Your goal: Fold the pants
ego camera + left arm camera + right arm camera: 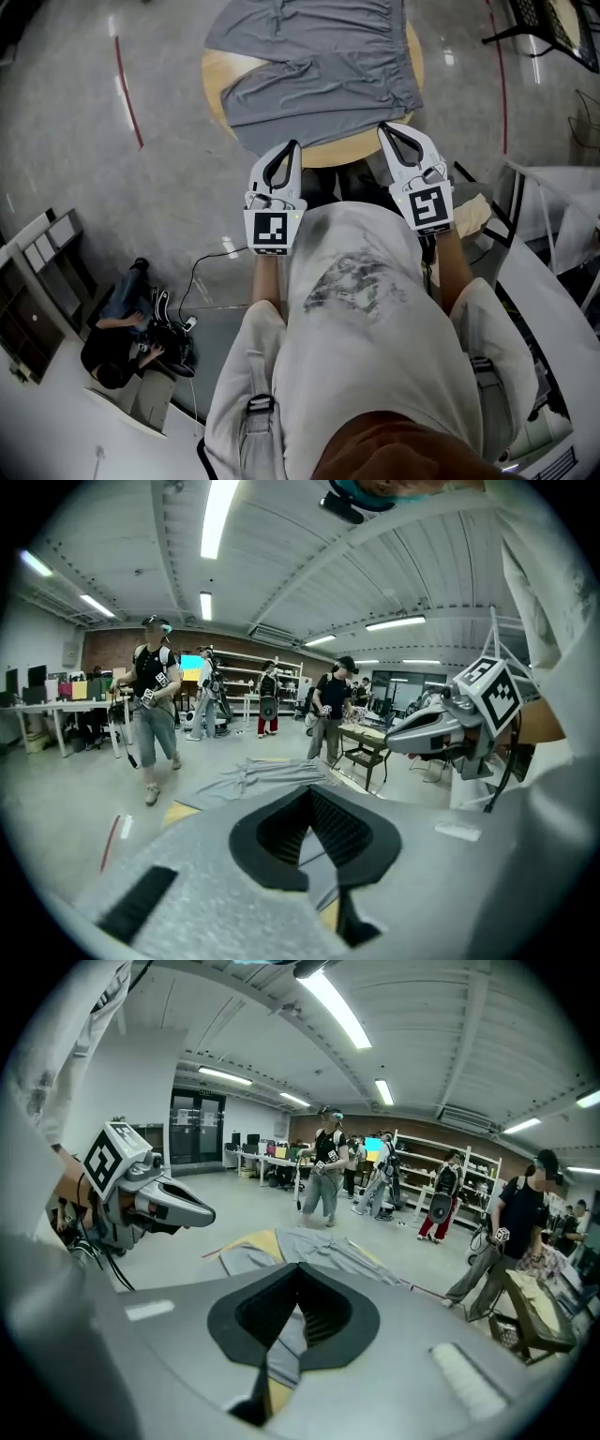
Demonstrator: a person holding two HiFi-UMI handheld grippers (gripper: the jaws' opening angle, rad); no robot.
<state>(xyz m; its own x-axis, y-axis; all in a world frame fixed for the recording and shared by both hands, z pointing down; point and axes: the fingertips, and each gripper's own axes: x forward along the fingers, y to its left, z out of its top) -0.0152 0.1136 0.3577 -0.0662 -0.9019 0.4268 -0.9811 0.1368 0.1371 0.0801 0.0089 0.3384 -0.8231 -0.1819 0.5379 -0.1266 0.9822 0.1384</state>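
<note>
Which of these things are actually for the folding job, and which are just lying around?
For the job: grey pants, round table beneath them, left gripper and right gripper, both shut and empty.
Just around: seated person on the floor, red tape line, cable.

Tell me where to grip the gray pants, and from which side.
Probably the near leg's outer edge, coming from the person's side: the pants lie flat on the table with that edge at its near rim, ahead of the left gripper and right gripper.

Grey pants (319,66) (rumpled) across round table (217,77)
</note>
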